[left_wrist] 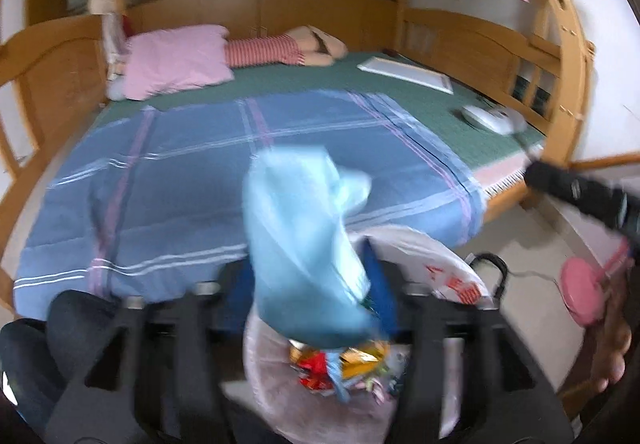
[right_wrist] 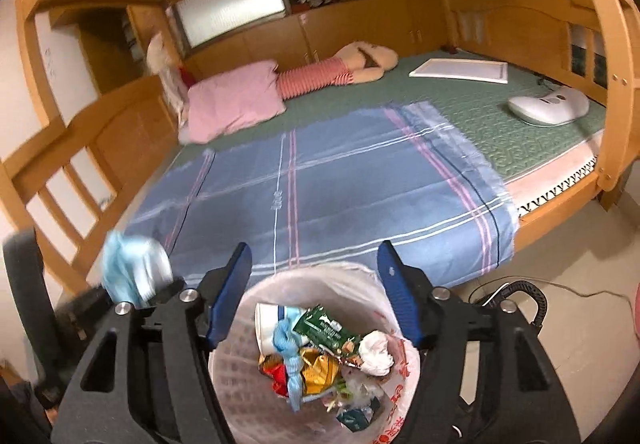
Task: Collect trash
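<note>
- The right tool (right_wrist: pixel 316 292) stands open over a trash bin (right_wrist: pixel 236 360) lined with a white plastic bag, its blue fingers (right_wrist: pixel 232 292) on either side of the bin's far rim and touching nothing
- The bin holds mixed trash: a green wrapper (right_wrist: pixel 324 328), a gold wrapper (right_wrist: pixel 316 368), a crumpled white tissue (right_wrist: pixel 376 354), a strip of light blue cloth (right_wrist: pixel 290 360) and a white cup (right_wrist: pixel 266 324)
- The left tool (left_wrist: pixel 312 284) is open too; a light blue plastic bag (left_wrist: pixel 304 244) sits between its fingers above the bin (left_wrist: pixel 264 384), blurred, and whether a pad touches it cannot be told
- In the right wrist view the same blue bag (right_wrist: pixel 132 270) shows at the left edge, just beside the right tool's arm
- No earlier picture is given, so only this open stance can be told
- Behind the bin is a wooden bunk bed (right_wrist: pixel 100 132) with a blue plaid blanket (right_wrist: pixel 320 184) spread over a green mattress cover (right_wrist: pixel 500 120)
- A pink pillow (right_wrist: pixel 236 100), a striped plush toy (right_wrist: pixel 332 72), a flat white board (right_wrist: pixel 460 70) and a white device (right_wrist: pixel 548 106) lie on the bed, well apart from the bin
- A black cable (right_wrist: pixel 520 292) lies on the floor to the right of the bin
</note>
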Available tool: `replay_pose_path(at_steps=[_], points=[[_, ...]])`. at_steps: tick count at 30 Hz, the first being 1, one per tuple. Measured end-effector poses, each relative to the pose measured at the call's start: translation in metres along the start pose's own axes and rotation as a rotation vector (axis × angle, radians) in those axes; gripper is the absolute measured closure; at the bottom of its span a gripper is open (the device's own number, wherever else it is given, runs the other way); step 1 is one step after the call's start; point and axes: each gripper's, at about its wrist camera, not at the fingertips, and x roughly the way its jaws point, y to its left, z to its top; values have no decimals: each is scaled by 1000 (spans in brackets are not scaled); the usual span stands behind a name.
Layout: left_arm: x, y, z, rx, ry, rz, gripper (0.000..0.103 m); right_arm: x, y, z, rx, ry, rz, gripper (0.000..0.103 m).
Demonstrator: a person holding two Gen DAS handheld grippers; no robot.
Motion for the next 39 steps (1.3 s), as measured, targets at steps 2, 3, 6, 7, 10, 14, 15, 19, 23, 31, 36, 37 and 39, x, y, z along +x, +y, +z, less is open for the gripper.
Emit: replay_pose_path(at_steps=[2,3,6,7,10,14,15,19,23,31,36,37,39], points=[[-1,-3,-2,15,-9,2,16,-1,-4,2,23,-7,-3,31],[-2,-5,-3,25,-17,9,14,-2,-7,3,42,-13,-7,30],[-3,-3,-3,21,-28,27,9,-1,-11,2,61,-9,-11,27],[-2,-1,-4,14,-27,25,9,0,-12,2,63,-5,-14,27],[-1,3,-3,-4,-19,37,9,1,-10,0,48,-4,-32,26],[-9,9,0,-20,-54,153,5,-1,3,-2,-23,-9,-84,19],[-14,12,2,-33,-73,191,3,0,7,-4,-41,-11,-102,18],[-28,22,9,-69,-117,264,3,8,25,-13,-139,1,-179,12],[-34,30,11,-90,-127,304,3,15,28,-16,-144,19,-172,12],[-36,32,10,-104,-130,306,3,11,29,-17,-160,-2,-182,12],[-37,33,10,-110,-129,301,3,11,30,-17,-160,-5,-175,12],[-37,33,10,-112,-127,300,3,11,30,-17,-160,-5,-173,12],[-37,33,10,-114,-126,297,3,11,31,-17,-160,-4,-171,12]])
